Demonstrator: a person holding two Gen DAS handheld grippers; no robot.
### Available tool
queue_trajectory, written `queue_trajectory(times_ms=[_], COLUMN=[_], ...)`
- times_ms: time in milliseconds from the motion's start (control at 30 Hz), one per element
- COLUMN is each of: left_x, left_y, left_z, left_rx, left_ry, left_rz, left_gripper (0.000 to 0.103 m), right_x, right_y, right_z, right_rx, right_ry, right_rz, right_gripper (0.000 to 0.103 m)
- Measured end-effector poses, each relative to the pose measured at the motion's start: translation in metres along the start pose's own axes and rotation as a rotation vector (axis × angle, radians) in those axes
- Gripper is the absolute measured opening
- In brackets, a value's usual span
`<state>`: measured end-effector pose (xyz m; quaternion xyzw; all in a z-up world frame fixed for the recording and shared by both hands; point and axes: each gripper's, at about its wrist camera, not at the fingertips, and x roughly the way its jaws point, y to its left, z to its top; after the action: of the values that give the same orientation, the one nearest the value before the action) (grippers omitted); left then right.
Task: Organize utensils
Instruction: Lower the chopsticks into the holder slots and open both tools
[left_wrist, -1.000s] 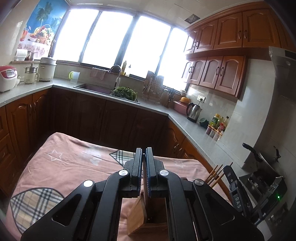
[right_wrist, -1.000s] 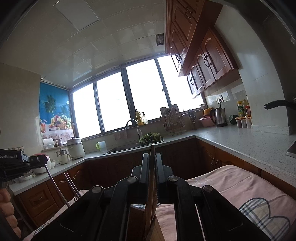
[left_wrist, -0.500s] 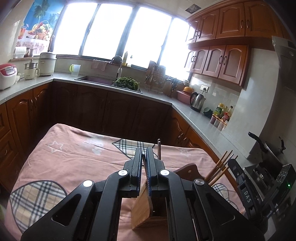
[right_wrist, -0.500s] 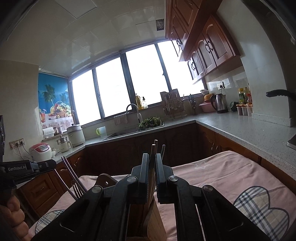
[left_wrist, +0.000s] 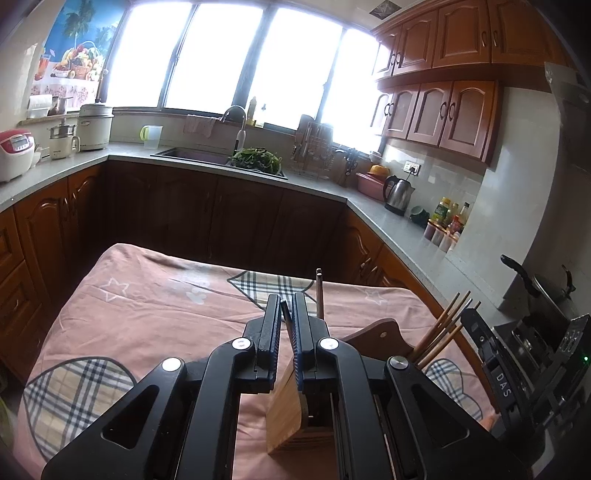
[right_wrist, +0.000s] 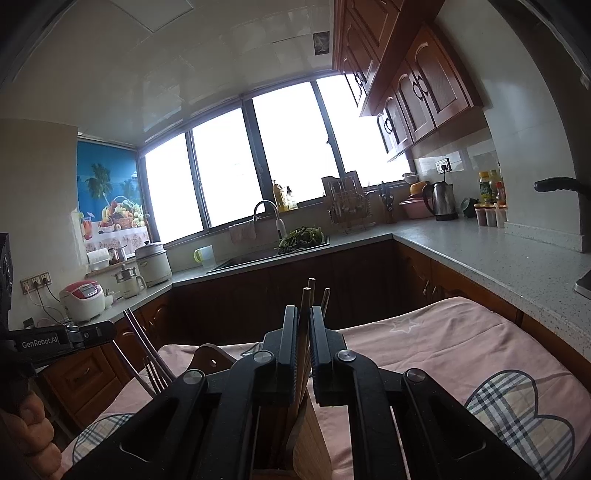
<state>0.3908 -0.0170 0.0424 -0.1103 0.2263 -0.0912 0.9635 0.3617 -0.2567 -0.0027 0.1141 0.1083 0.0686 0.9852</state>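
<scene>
The chopsticks (right_wrist: 303, 332) are pinched upright in the narrow right gripper (right_wrist: 303, 334), directly above the wooden holder (right_wrist: 295, 439) on the table, while the left gripper (left_wrist: 285, 328) is seen nearly closed on a thin dark utensil (left_wrist: 285, 314) over the same holder

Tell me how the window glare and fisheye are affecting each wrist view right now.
Left wrist view: the windows are blown out white, nothing outside readable; the pink tablecloth and left tool stay evenly lit; the cabinets bow at the rim. Right wrist view: same white-out, interior dimmer, dark vignette in the corners; the chopsticks in the right tool remain sharp.
</scene>
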Motion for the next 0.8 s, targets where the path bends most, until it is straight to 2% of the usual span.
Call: queue_trajectory(times_ms=[300,367,533,600,667,700,800], left_x=[0.004,0.005,0.006,0.006,0.004,0.002,-0.004], left_y=[-0.004,-0.004,-0.004,-0.004,-0.004,-0.004,-0.003], left_z=[0.000,0.000,-0.003,-0.003,-0.004,-0.004,-0.004], left_rx=[0.005,0.001,0.000,0.001,-0.004,-0.009,-0.009], left_ry=[0.014,0.022,0.030,0.036,0.032,0.023,0.015], left_rz=[0.012,0.014,0.012,0.011,0.012,0.014,0.012], left_gripper=[0.005,0.013,0.016,0.024,0.053,0.057,0.060], right_x=[0.002,0.003,0.003,0.003,0.002,0.001,-0.003], right_y=[-0.001,-0.001,-0.005,-0.006,-0.007,-0.008,-0.010], right_z=[0.003,0.003,0.003,0.003,0.003,0.003,0.006], right_rx=[0.002,0.002,0.017,0.020,0.028,0.031,0.049], right_ry=[0.034,0.042,0.060,0.063,0.065,0.068,0.066], right_rz=[0.007,0.003,0.003,0.002,0.006,0.006,0.002], right_gripper=[0.006,0.007,0.010,0.010,0.011,0.011,0.013])
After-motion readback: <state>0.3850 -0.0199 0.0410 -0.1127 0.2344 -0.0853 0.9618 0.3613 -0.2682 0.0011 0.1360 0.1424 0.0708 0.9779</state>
